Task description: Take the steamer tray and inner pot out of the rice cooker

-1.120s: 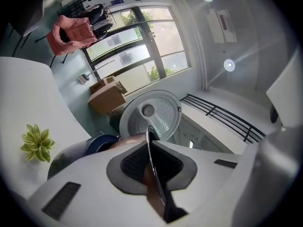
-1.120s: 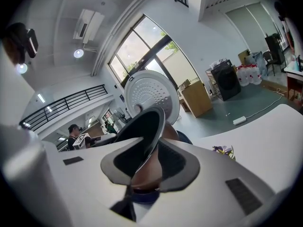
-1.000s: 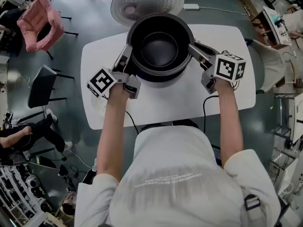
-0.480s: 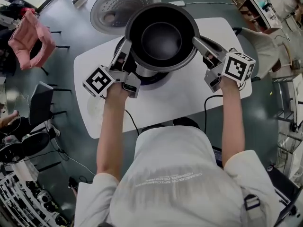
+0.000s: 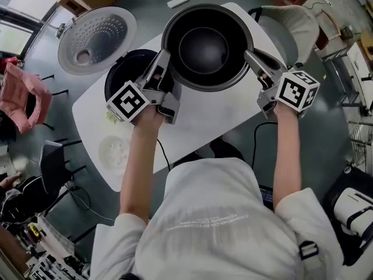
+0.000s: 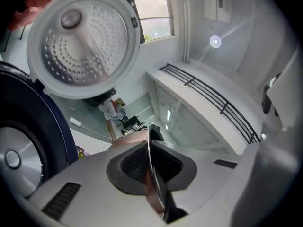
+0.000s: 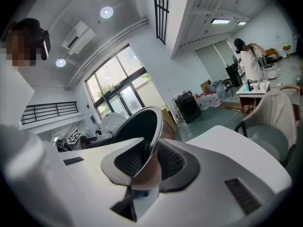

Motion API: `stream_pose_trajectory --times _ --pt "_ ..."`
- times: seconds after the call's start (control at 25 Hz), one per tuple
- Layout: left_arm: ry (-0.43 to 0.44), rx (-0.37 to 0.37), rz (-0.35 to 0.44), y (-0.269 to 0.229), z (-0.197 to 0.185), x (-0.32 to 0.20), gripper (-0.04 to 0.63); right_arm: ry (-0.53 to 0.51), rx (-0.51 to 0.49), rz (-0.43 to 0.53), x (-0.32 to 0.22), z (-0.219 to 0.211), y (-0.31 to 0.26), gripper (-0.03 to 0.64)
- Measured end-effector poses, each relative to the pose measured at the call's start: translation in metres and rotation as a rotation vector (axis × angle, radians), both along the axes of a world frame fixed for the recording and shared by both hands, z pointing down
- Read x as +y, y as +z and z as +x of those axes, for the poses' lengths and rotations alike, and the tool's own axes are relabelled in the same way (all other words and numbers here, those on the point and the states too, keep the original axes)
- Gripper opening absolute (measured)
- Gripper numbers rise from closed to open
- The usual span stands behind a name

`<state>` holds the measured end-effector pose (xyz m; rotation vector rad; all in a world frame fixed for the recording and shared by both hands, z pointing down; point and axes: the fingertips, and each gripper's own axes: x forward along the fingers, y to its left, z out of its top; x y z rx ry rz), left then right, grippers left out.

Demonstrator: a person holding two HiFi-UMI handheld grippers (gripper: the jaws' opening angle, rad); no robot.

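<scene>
The dark inner pot (image 5: 207, 46) hangs in the air above the white table (image 5: 204, 118), to the right of the rice cooker (image 5: 125, 77). My left gripper (image 5: 165, 60) is shut on its left rim, my right gripper (image 5: 252, 56) on its right rim. In the left gripper view the thin rim (image 6: 149, 141) is pinched between the pads of the left gripper (image 6: 151, 174). The right gripper view shows the pot (image 7: 137, 126) clamped in the right gripper (image 7: 147, 164). A white perforated steamer tray (image 5: 115, 152) lies on the table's near left.
The cooker's lid (image 5: 96, 39) stands open at the far left, its perforated inner plate (image 6: 83, 41) showing. A beige-covered chair (image 5: 291, 22) stands past the table's right end and a pink chair (image 5: 20, 101) at far left. A cable (image 5: 256, 136) hangs off the near edge.
Both grippers have carried the pot up out of the cooker and over to the right. The cooker's dark opening now shows uncovered at the pot's left.
</scene>
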<state>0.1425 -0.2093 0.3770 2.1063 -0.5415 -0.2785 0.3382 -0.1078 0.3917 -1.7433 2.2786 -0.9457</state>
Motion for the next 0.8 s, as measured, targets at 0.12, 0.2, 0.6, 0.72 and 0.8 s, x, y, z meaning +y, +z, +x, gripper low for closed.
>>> stream_pose_trajectory --times 0.12,0.2,0.6,0.72,0.8 --pt "0.069 -0.035 -0.026 0.019 0.039 0.01 0.029 0.066 -0.012 -0.038 0.021 0.032 0.023 0.103" --pt "0.113 -0.059 -0.041 0.032 0.065 0.018 0.029 0.111 -0.019 -0.067 0.037 0.053 0.037 0.103" --pt "0.209 -0.239 -0.166 0.135 0.151 0.034 0.037 0.176 -0.115 -0.209 0.06 0.132 0.125 0.097" --pt "0.216 -0.297 -0.179 0.162 0.165 0.032 0.04 0.17 -0.111 -0.251 0.051 0.15 0.149 0.092" --pt "0.219 -0.335 -0.183 0.18 0.172 0.028 0.043 0.165 -0.116 -0.269 0.043 0.159 0.164 0.091"
